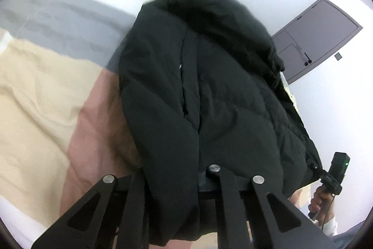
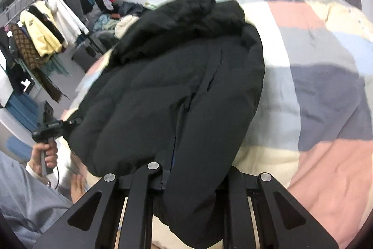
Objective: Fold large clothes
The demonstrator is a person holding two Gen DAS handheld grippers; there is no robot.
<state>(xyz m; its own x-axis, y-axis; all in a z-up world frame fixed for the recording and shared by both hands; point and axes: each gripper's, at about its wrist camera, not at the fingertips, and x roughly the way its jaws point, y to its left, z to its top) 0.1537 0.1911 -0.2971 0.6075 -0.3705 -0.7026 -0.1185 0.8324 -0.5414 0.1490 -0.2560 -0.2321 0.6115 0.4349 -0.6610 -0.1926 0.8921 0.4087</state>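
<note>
Both the left tool (image 1: 177, 181) and right tool (image 2: 193, 181) clamp the black puffer jacket's (image 1: 209, 85) hem at frame bottom, over the bed's patchwork quilt (image 1: 46, 85). Slippery padding could slide free.

Both tongs' (image 1: 173, 181) tips buried under black jacket (image 1: 209, 85) fabric

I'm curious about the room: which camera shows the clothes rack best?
The right wrist view. The clothes rack stands at its left edge, hung with yellow, white and dark garments. The left wrist view does not show it at all, only the black jacket, the bedding and a door.
</note>
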